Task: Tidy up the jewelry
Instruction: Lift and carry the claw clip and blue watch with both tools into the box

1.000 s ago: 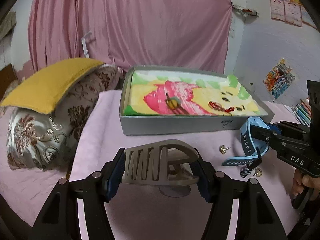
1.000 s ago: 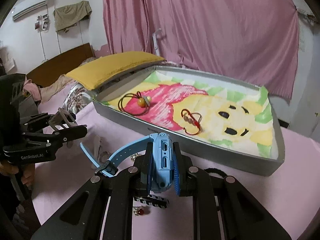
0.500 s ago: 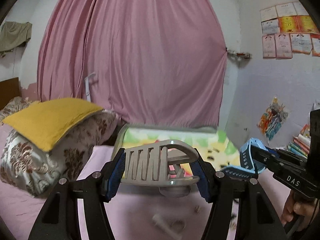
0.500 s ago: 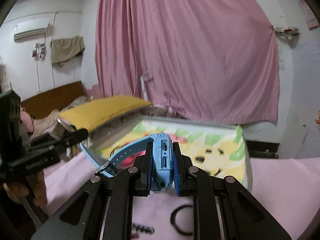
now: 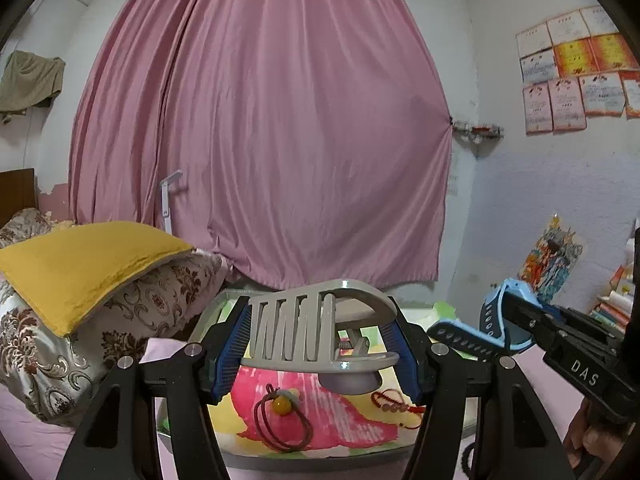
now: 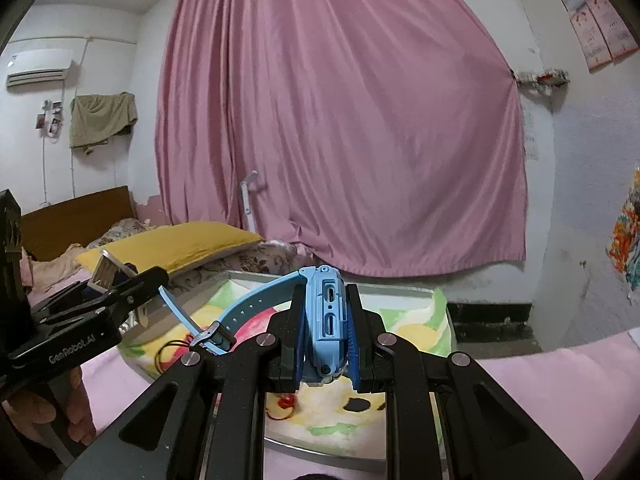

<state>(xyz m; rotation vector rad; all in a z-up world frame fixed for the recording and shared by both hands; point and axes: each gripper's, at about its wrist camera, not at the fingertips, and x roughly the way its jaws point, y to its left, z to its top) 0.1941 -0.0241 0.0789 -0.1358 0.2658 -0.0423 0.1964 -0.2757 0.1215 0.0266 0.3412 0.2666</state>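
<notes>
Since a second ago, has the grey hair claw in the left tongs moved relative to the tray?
Yes. The grey hair claw, clamped in the left tongs, has risen and gone forward: it was short of the tray and is now above it.

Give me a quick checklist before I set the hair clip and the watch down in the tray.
1. Left tongs clamped on the grey hair clip: ok.
2. Right tongs clamped on the blue watch: ok.
3. Tray under both: ok.
4. Hair tie and red bracelet already inside; free spot remains: ok.
5. Watch strap hanging free of the left tongs: cannot tell.
</notes>
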